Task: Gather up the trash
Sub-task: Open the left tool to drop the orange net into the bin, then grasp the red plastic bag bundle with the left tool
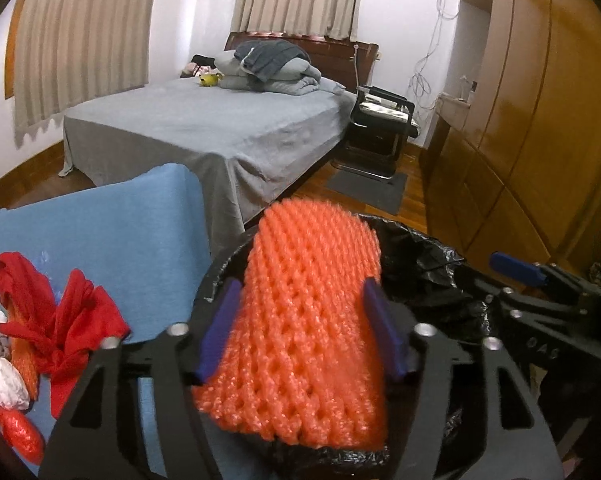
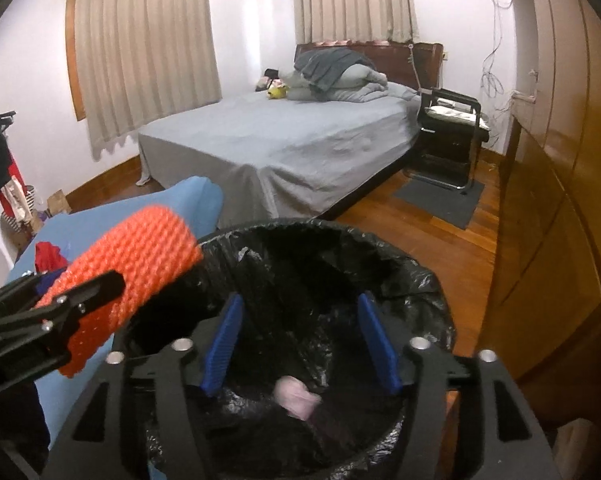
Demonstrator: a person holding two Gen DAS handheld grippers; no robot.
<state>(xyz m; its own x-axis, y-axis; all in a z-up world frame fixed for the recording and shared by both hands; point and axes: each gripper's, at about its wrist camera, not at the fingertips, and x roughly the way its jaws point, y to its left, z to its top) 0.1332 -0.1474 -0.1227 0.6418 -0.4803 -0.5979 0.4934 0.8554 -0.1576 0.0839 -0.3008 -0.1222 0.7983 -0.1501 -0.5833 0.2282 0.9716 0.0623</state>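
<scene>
My left gripper (image 1: 300, 320) is shut on an orange foam net sleeve (image 1: 304, 320) and holds it over the rim of a bin lined with a black bag (image 1: 432, 264). The right wrist view shows the same sleeve (image 2: 136, 264) in the left gripper at the bin's left edge. My right gripper (image 2: 302, 340) is open and empty above the bin (image 2: 380, 264). A pink crumpled piece (image 2: 296, 396) lies inside the bin. More trash sits on a blue-covered surface (image 1: 112, 240): a red plastic bag (image 1: 60, 320), white crumpled paper (image 1: 4, 382), a red wrapper (image 1: 20, 434).
A bed with a grey sheet (image 2: 292, 140) stands behind. A black chair (image 2: 448, 140) and a grey mat (image 2: 440, 196) are at the back right. Wooden wardrobes (image 2: 548, 200) line the right side. Wooden floor (image 2: 440, 240) lies between.
</scene>
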